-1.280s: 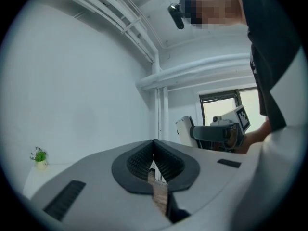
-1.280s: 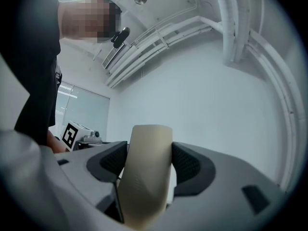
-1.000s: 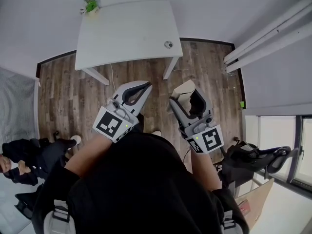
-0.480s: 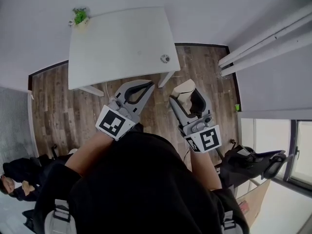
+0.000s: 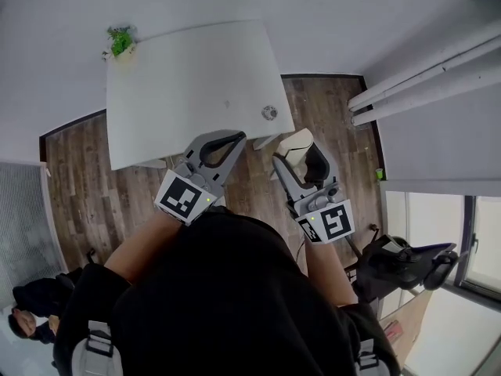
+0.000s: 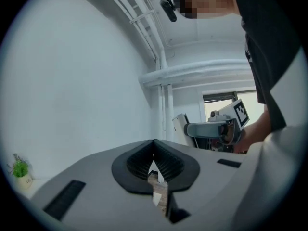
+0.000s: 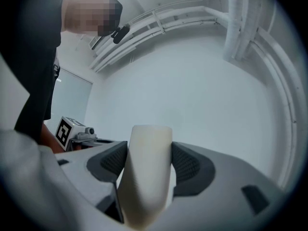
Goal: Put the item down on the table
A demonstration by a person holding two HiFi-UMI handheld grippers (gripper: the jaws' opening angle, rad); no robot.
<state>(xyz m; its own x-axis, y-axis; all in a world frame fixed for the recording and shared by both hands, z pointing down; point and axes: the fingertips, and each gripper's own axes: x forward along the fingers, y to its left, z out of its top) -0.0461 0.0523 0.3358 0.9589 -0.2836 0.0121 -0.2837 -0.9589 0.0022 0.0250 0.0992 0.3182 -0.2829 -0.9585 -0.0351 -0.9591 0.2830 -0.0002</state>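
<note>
1. A plain, office-like room: white walls and a wood-plank floor.
2. One white table, with a small potted plant at its corner.
3. White pipes run along the wall, with a window at the right.

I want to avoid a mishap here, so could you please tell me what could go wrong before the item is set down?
1. The right gripper holds the cream item seemingly over the wooden floor, short of the white table; opening now would likely drop it.
2. A small round object sits near the table's nearest corner, on the right gripper's side, and could be knocked during the set-down.
</note>
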